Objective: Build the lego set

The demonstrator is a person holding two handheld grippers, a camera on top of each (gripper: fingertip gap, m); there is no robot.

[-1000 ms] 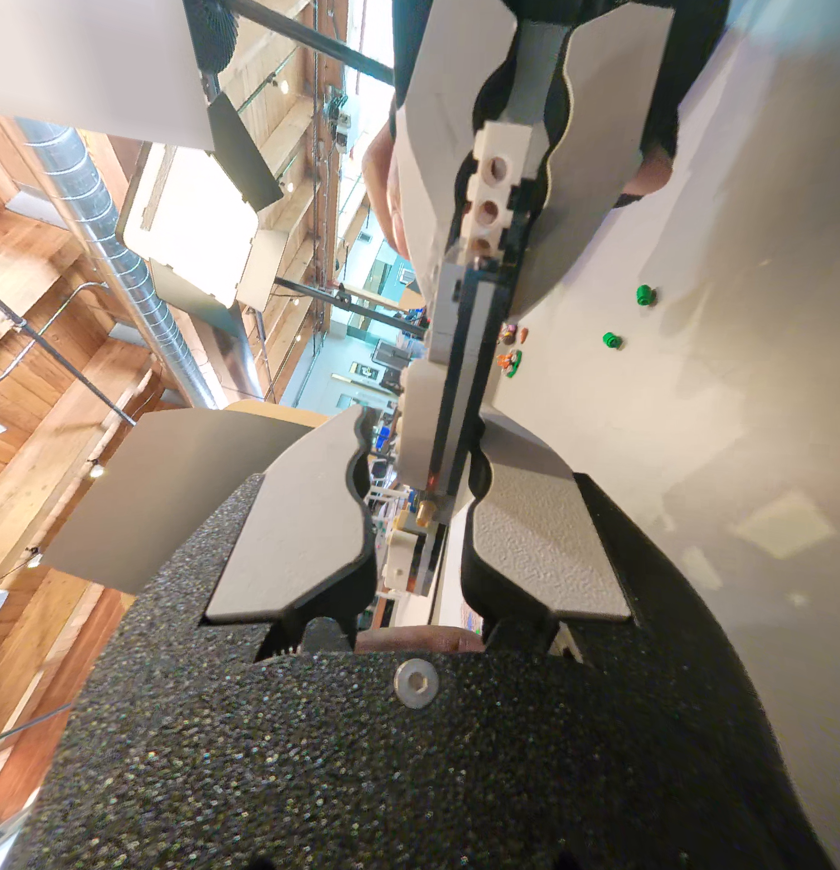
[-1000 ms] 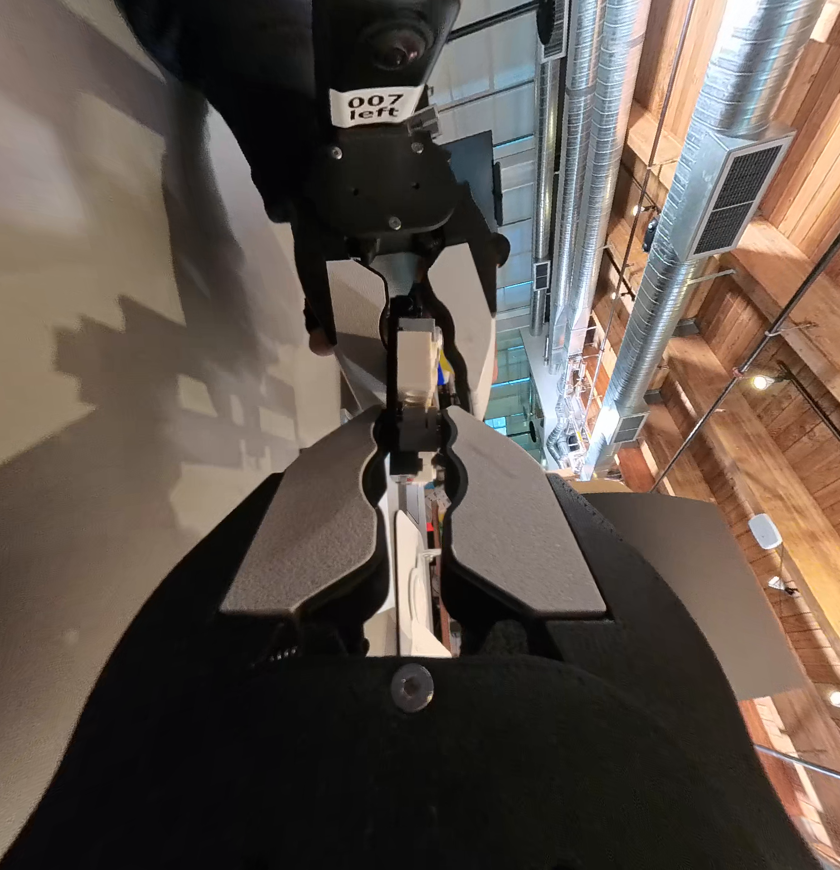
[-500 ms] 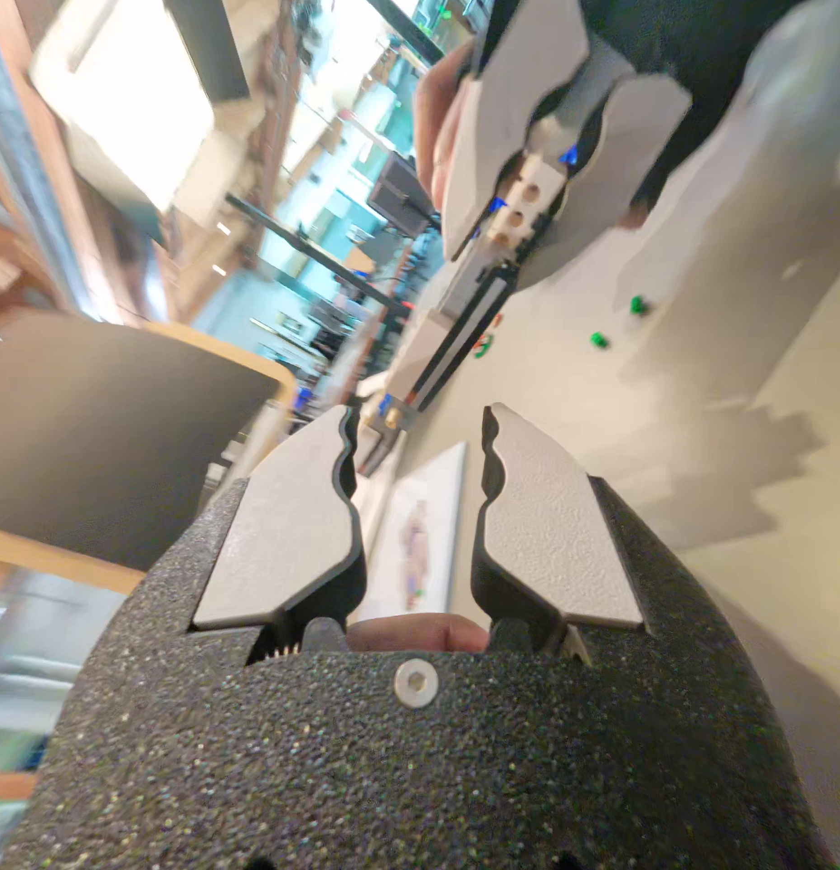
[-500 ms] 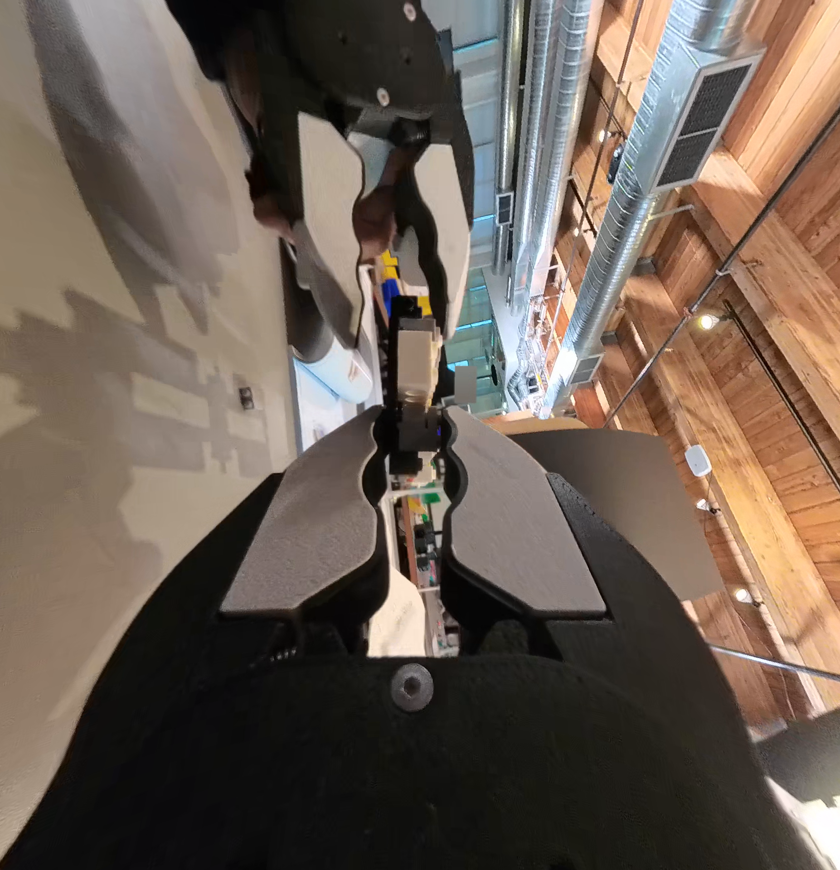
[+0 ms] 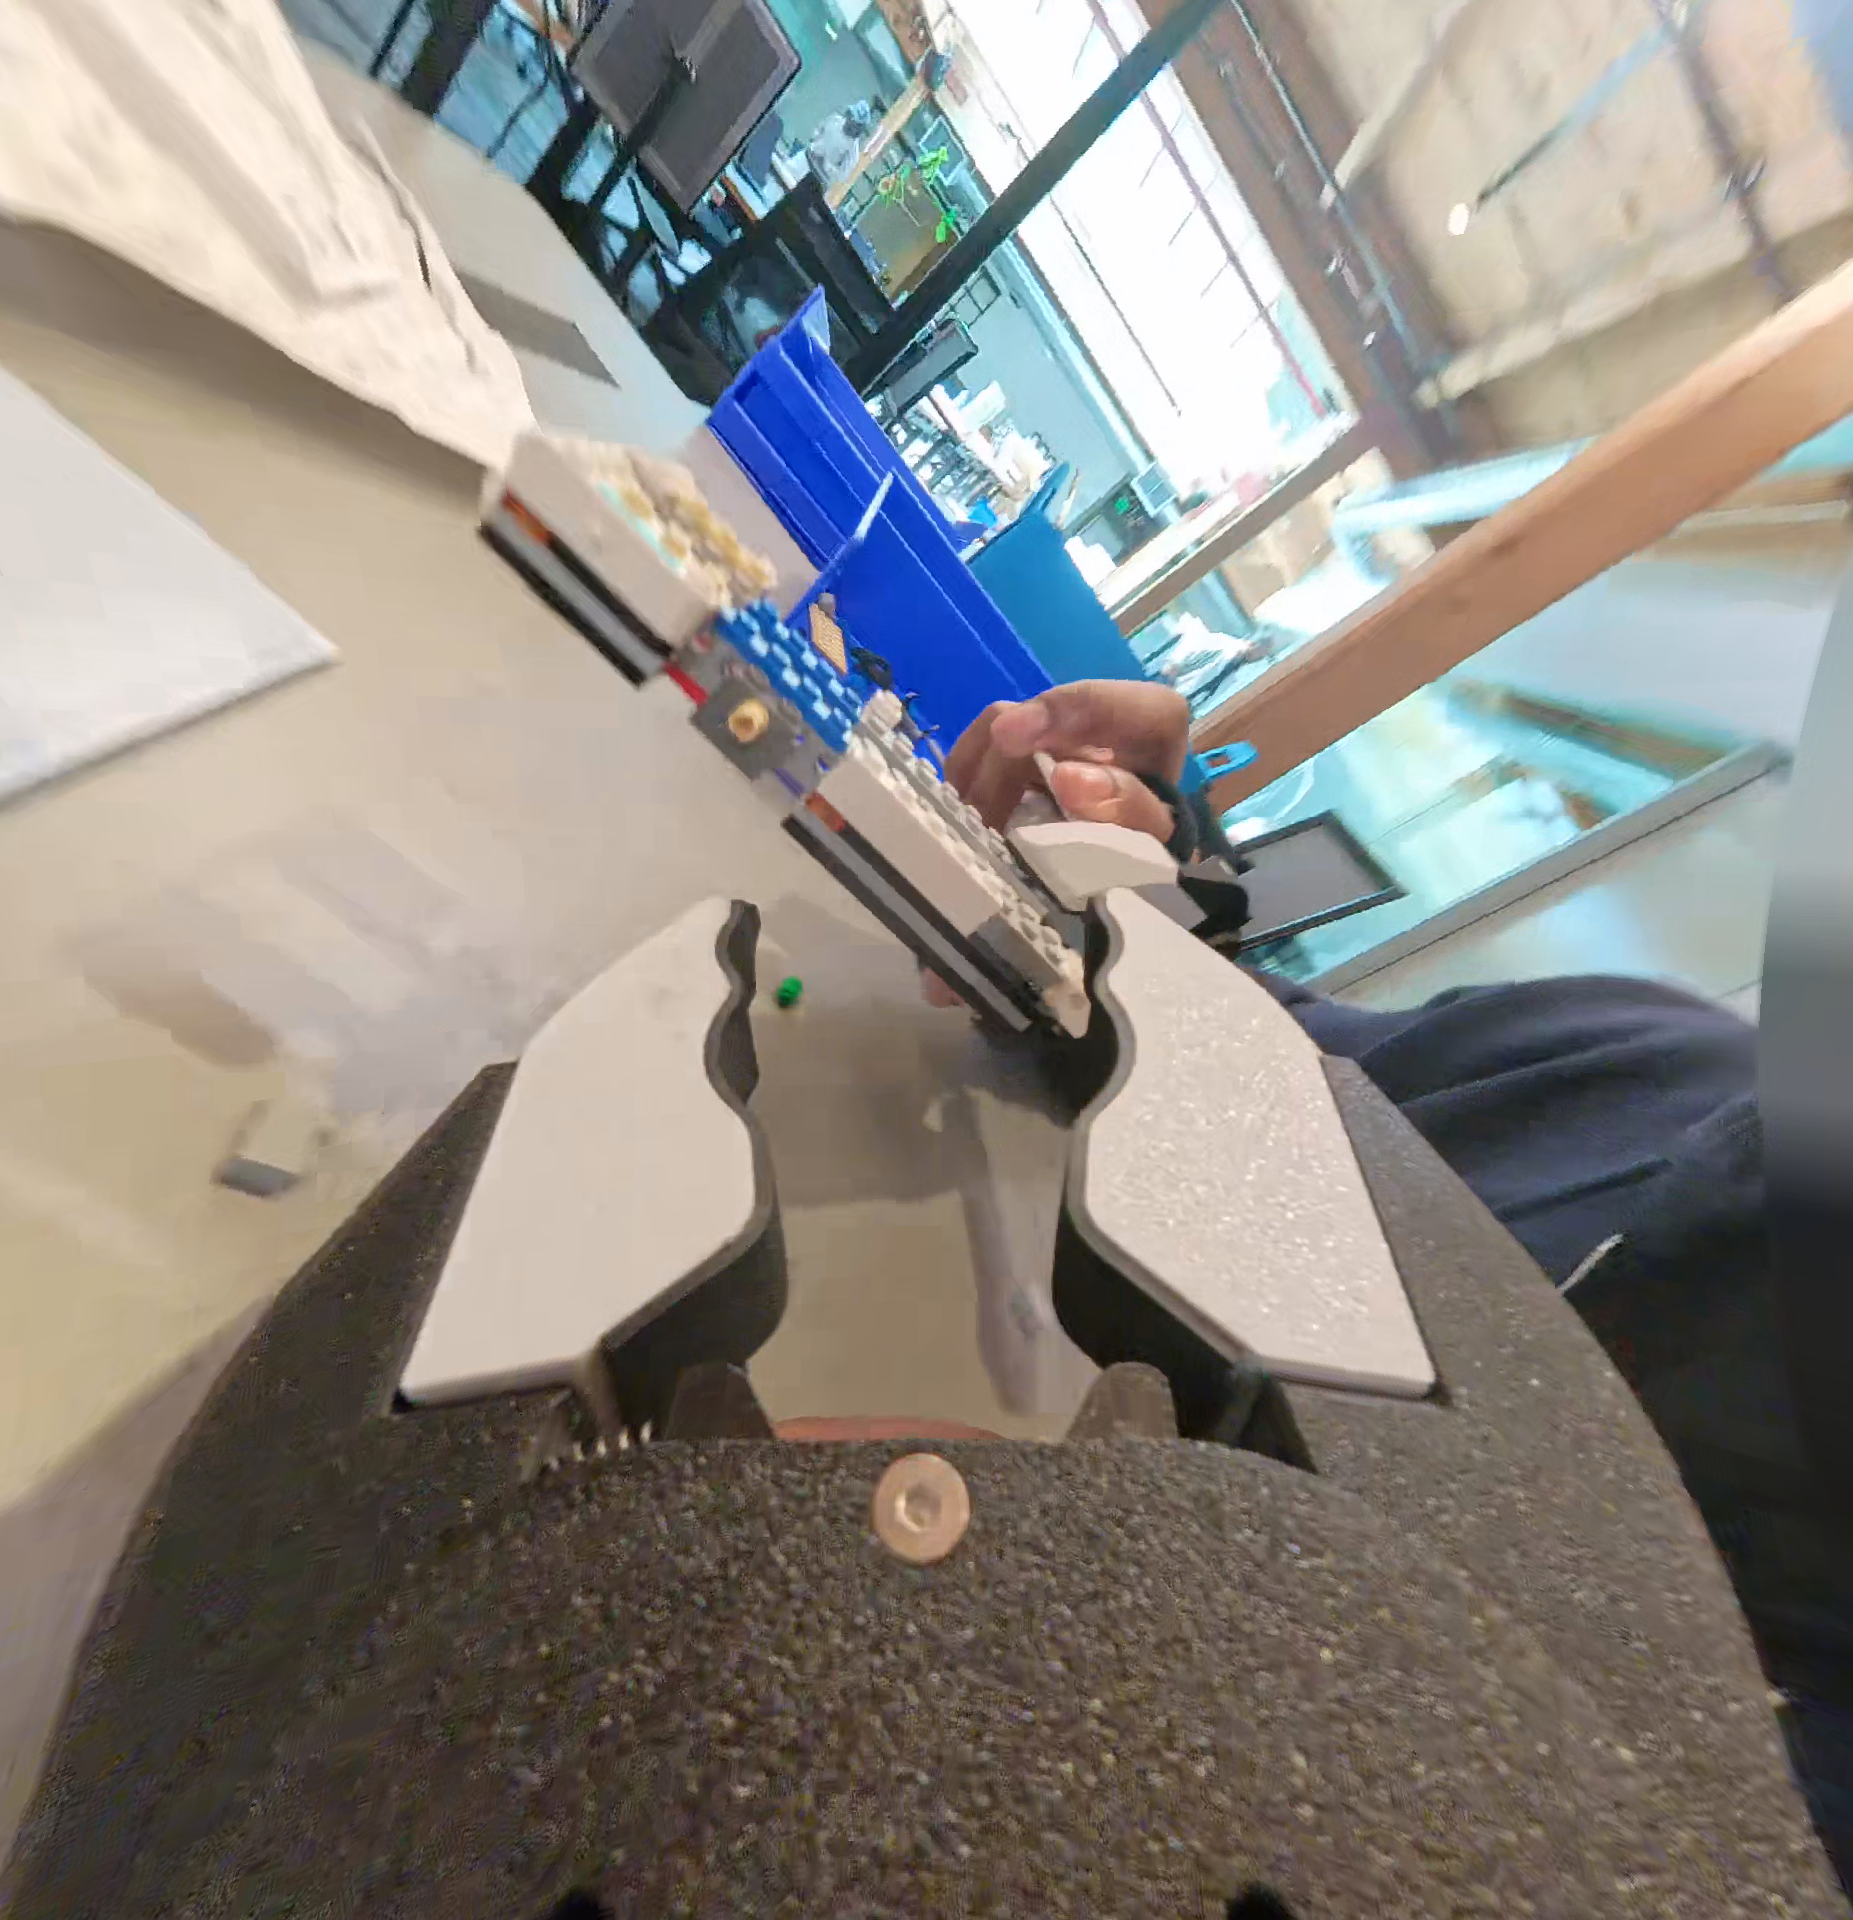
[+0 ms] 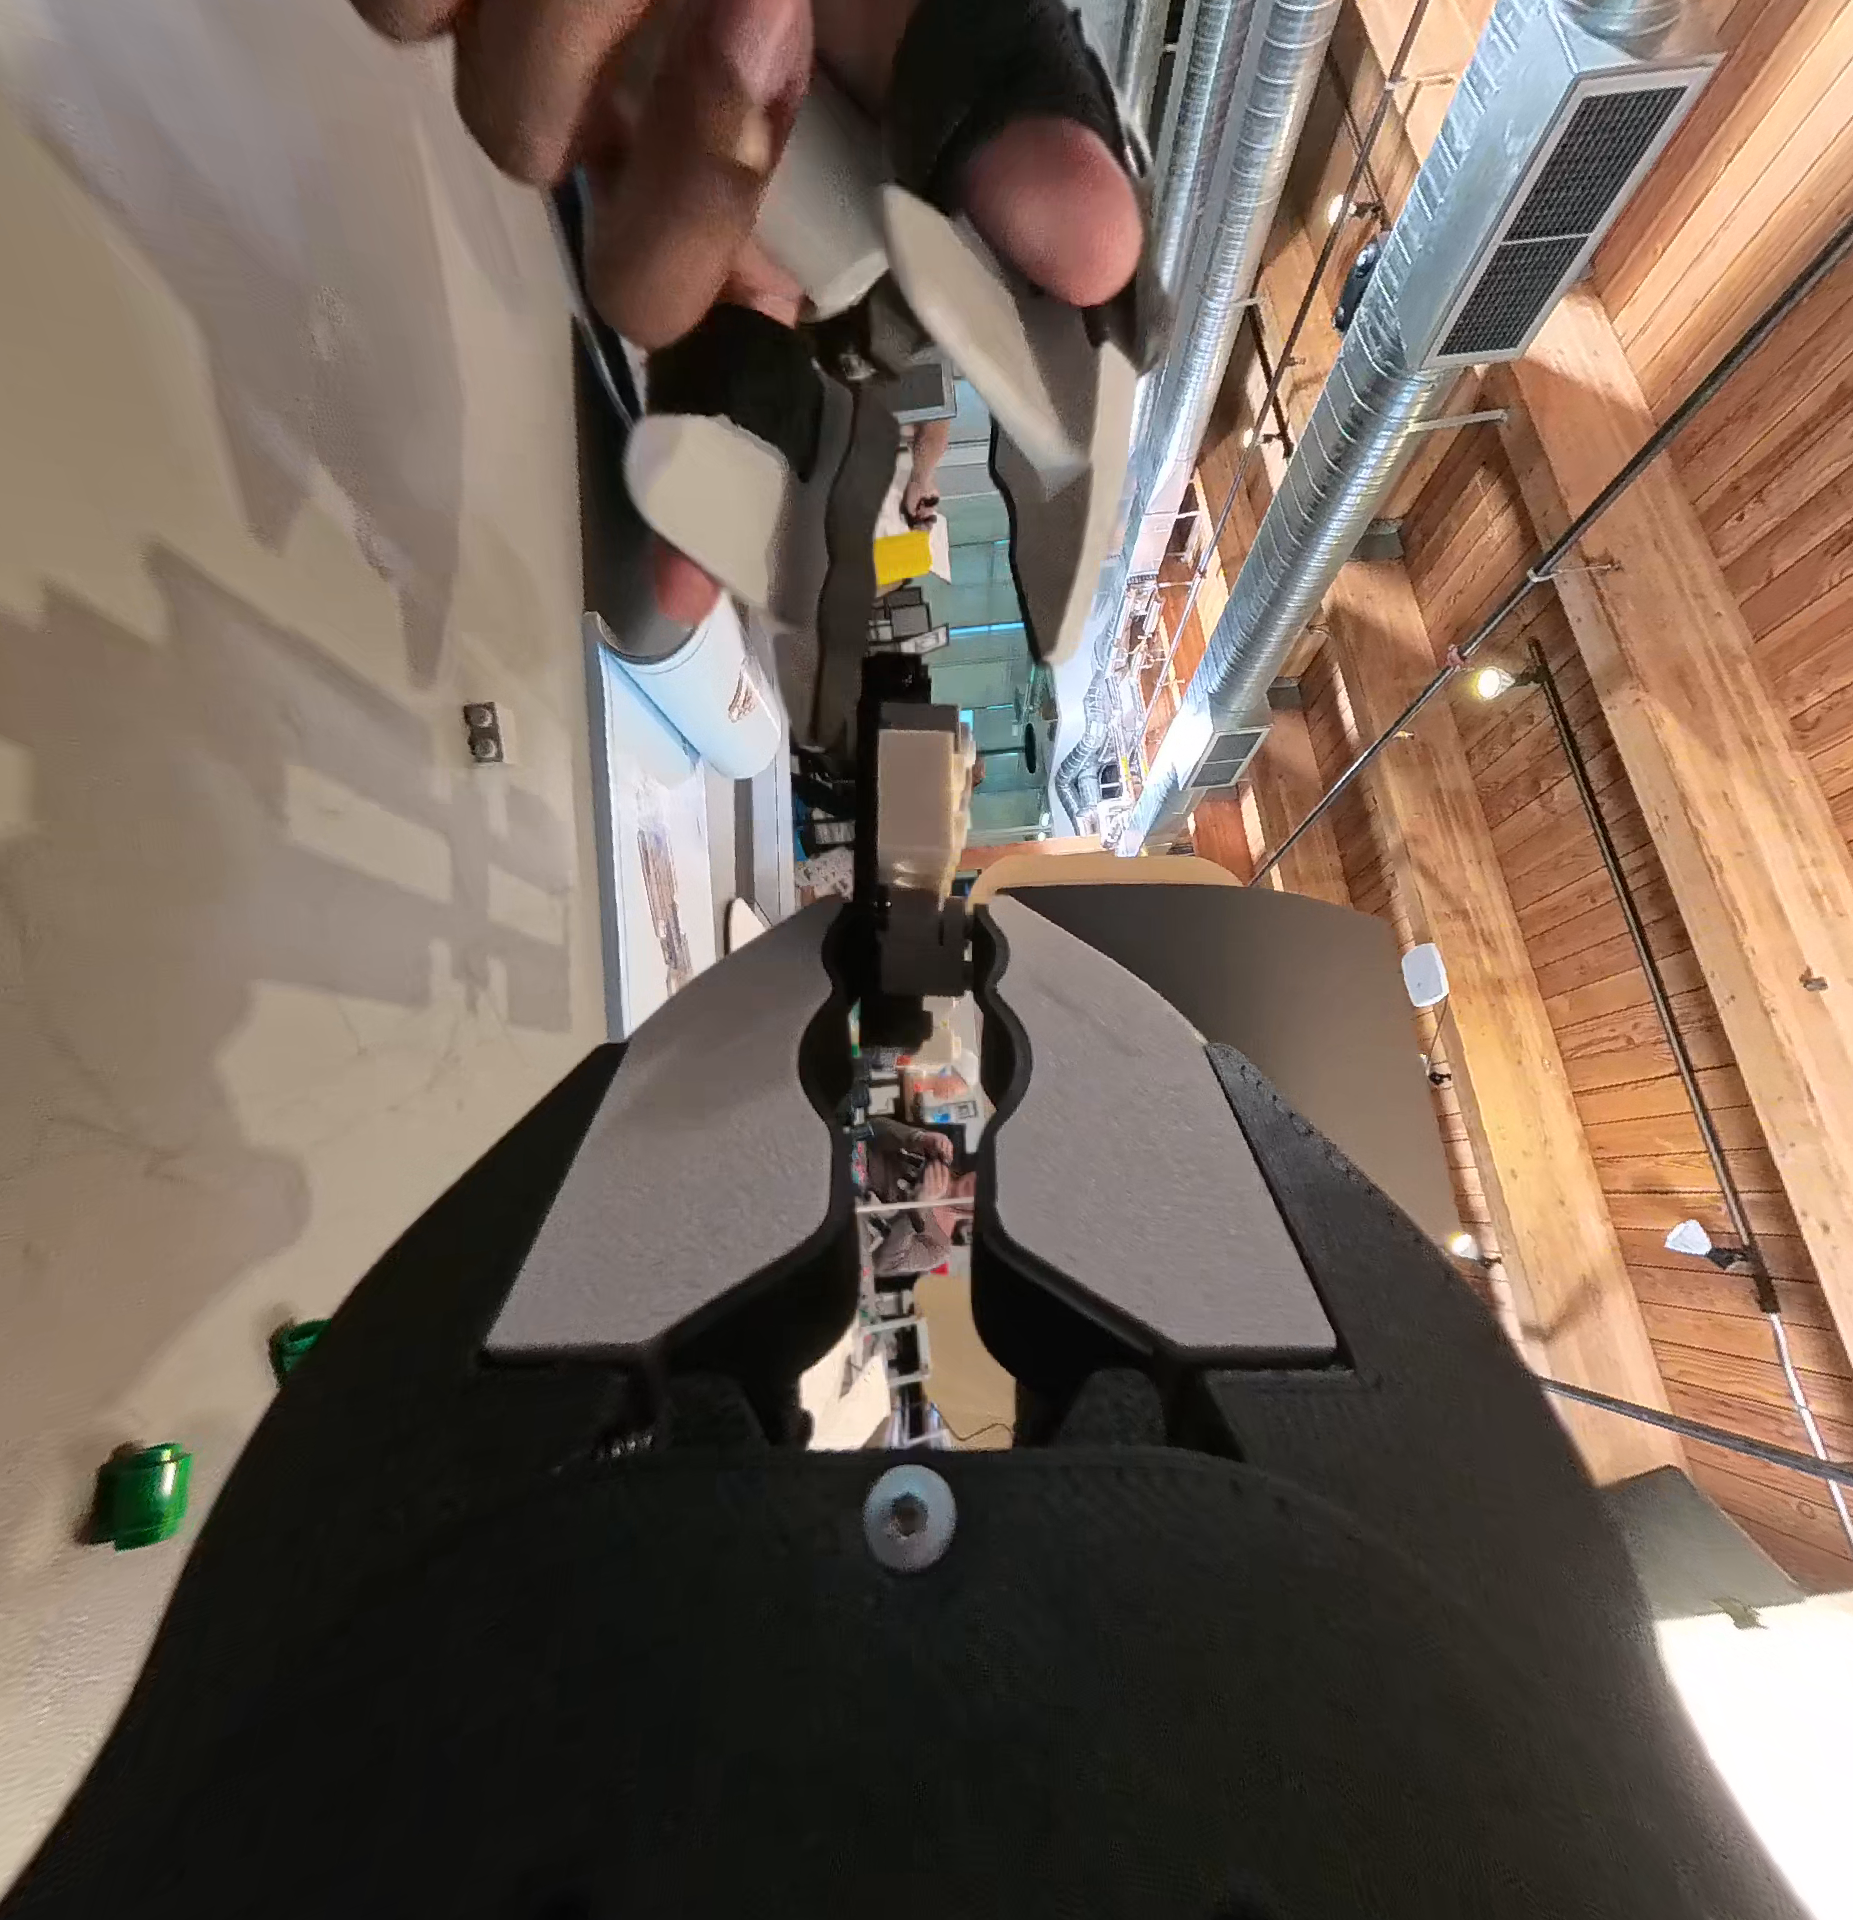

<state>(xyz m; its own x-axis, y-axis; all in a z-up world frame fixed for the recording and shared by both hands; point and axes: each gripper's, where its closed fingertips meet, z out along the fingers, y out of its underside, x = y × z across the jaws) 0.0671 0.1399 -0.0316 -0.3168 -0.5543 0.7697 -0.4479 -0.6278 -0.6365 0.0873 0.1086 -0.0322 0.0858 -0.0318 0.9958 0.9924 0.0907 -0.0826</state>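
Grey and white brick pieces form a long toy brick assembly (image 5: 906, 821), which is clamped at one end between the pads of the right tool (image 6: 914, 951); both pads are pressed on its dark grey end block. From there the assembly reaches straight ahead of the right tool. The left tool (image 5: 917, 971) is spread wide with nothing gripped; the near end of the assembly lies just beside its right-hand fingertip (image 5: 1140, 956), while the other fingertip stands well apart from it. A small green stud (image 5: 789, 992) is seen on the beige tabletop (image 5: 278, 831) ahead of the left tool, between its fingertips. Blue bins (image 5: 901, 540) stand beyond the assembly. Two green studs (image 6: 143, 1496) lie beside the right tool's body.
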